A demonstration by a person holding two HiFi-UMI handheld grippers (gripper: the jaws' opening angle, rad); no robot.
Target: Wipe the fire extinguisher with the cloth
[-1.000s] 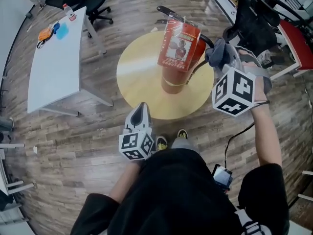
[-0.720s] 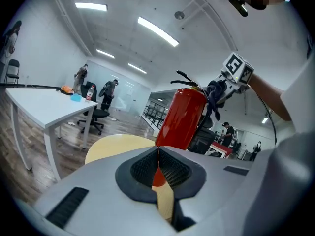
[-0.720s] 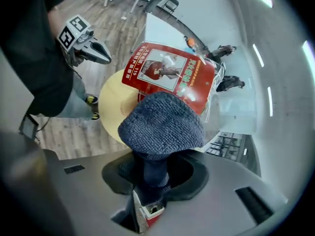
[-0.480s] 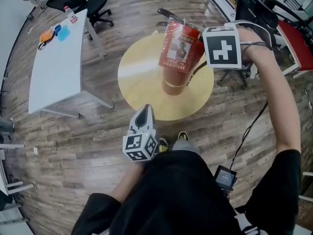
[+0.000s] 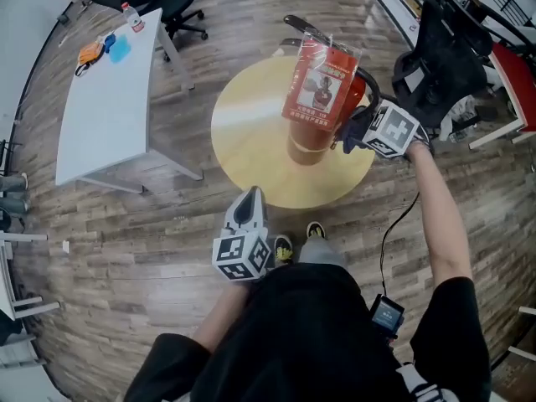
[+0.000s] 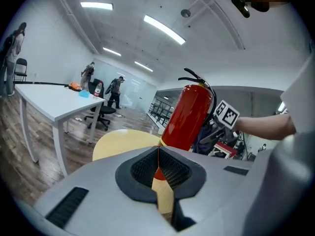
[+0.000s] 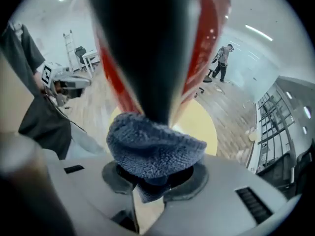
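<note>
A red fire extinguisher [image 5: 322, 90] with a hanging tag stands upright on a round yellow table [image 5: 251, 141]. My right gripper [image 5: 355, 132] is shut on a grey-blue cloth [image 7: 153, 146] and presses it against the extinguisher's right side, low on the body. In the right gripper view the black hose [image 7: 142, 48] and red body fill the space just ahead of the cloth. My left gripper [image 5: 250, 199] hangs shut and empty at the table's near edge, apart from the extinguisher [image 6: 189, 114], which stands beyond its jaws.
A white table [image 5: 109, 99] stands at the left with small items and a bottle on its far end. Black office chairs [image 5: 180, 7] stand behind it. Another black chair [image 5: 448, 48] and a red seat [image 5: 515, 65] are at the right. People stand far off [image 6: 115, 90].
My right gripper, with the cloth in it, swung up beside the extinguisher's top and then came down against its lower right side. The left gripper has hardly moved.
</note>
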